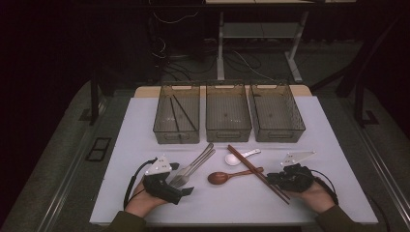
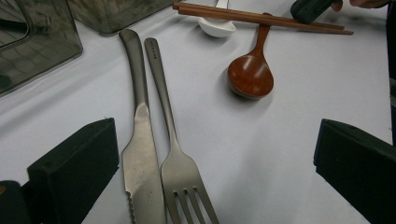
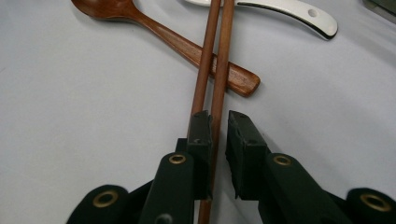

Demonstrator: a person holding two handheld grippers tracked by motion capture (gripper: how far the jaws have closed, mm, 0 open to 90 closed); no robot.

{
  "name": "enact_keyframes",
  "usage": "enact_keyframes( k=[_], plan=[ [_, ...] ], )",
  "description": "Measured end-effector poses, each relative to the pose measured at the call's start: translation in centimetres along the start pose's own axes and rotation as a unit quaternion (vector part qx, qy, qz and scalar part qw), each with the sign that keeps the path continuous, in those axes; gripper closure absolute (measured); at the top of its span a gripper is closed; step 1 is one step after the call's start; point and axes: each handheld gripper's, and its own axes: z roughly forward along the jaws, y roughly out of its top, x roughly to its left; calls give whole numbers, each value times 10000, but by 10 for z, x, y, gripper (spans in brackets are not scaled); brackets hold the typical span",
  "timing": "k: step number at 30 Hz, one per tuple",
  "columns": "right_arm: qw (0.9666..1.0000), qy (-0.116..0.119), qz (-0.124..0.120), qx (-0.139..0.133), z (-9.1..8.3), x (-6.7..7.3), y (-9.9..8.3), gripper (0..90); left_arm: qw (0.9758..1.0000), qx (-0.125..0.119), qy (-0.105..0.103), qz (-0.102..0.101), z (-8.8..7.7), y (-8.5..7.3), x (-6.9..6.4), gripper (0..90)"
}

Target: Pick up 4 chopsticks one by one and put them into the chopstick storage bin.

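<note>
Right gripper point(image 3: 218, 122): jaws nearly together around the pair of wooden chopsticks point(image 3: 212, 60). Right gripper view shows one stick running between the pads, the other against the left pad's outer side; a thin gap is visible on the right pad's side, so can't confirm a firm pinch. Calling it closing-in, not clamped.

Chopsticks in the high view point(image 1: 256, 171): lying on the white table point(image 1: 145, 125), running diagonally from 11 o'clock to 5 o'clock, near end at the right gripper point(image 1: 278, 180). They cross over the handle of the brown wooden spoon point(image 1: 227, 176), touching it. Spoon bowl sits at 9 o'clock from the crossing.

White ceramic spoon point(image 1: 240, 156): at 12 o'clock of the wooden spoon, just beside the chopsticks' far end. Contact there: cannot tell.

Left gripper point(image 1: 186, 191): jaws spread wide, nothing between the pads. Left gripper view has a steel knife point(image 2: 140, 154) and steel fork point(image 2: 180, 168) lying side by side between the two jaws, flat on the table, handles pointing away to 11 o'clock. Pads are clear of both.

Back of table, 12 o'clock: three clear mesh-patterned bins in a row. Left bin point(image 1: 164, 131) holds a pair of dark chopsticks point(image 1: 180, 113). Middle bin point(image 1: 228, 131) and right bin point(image 1: 278, 134) have nothing visible inside.

Both of the person's hands rest on the near table edge, 7 o'clock and 5 o'clock.
</note>
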Motion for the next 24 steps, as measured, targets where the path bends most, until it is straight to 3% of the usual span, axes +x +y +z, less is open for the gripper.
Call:
enact_keyframes(
  k=[9,24],
  plan=[
    [9999,-73,-82,63,3,-1,-1,825,10000,20,-10,20,0,0,0,0],
    [9999,-146,65,-2,2,-2,-1,843,10000,6,-8,11,0,0,0,0]
  ],
)
